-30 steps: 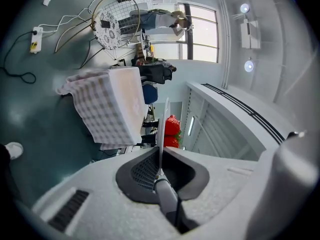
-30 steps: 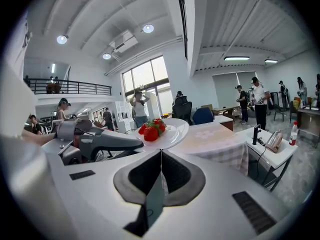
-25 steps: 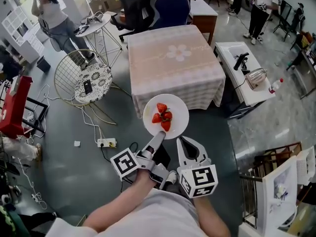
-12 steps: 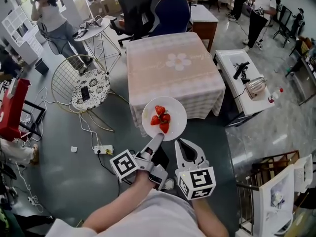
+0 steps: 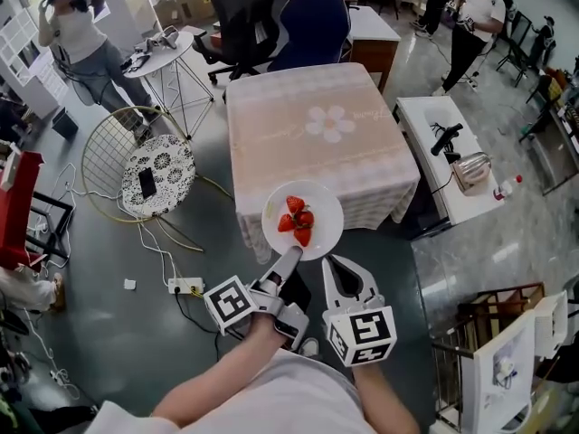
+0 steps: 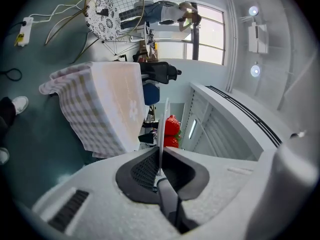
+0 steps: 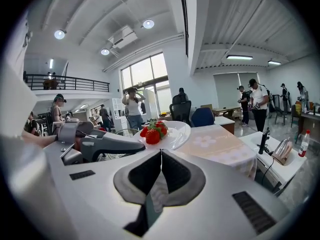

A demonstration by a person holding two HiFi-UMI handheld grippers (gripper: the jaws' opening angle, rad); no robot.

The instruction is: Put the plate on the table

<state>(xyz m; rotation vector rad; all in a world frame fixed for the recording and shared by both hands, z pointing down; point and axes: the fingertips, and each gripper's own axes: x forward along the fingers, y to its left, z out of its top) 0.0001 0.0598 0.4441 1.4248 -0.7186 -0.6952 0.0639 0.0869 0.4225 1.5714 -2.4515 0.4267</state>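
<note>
A white plate (image 5: 322, 236) with a few strawberries (image 5: 297, 217) hangs in the air just short of the table's near edge. My left gripper (image 5: 290, 255) is shut on the plate's near rim. In the left gripper view the plate (image 6: 163, 119) is seen edge-on between the pads, with the strawberries (image 6: 171, 127) beyond. My right gripper (image 5: 336, 266) is shut and empty, beside the left one under the plate's near right rim. The square table (image 5: 308, 125) has a pink checked cloth with a flower print. The right gripper view shows the plate (image 7: 176, 133), the left gripper (image 7: 112, 143) and the table (image 7: 215, 146).
A wire chair with a patterned cushion (image 5: 152, 172) stands left of the table, with a power strip (image 5: 185, 285) and cables on the floor. Office chairs (image 5: 312, 16) are behind the table. A low white stand (image 5: 443, 147) with tools is on the right. People stand at the back.
Both grippers and the plate have come closer to the table. The plate's far rim now lies over the hanging cloth at the near edge. The grip has not changed.
</note>
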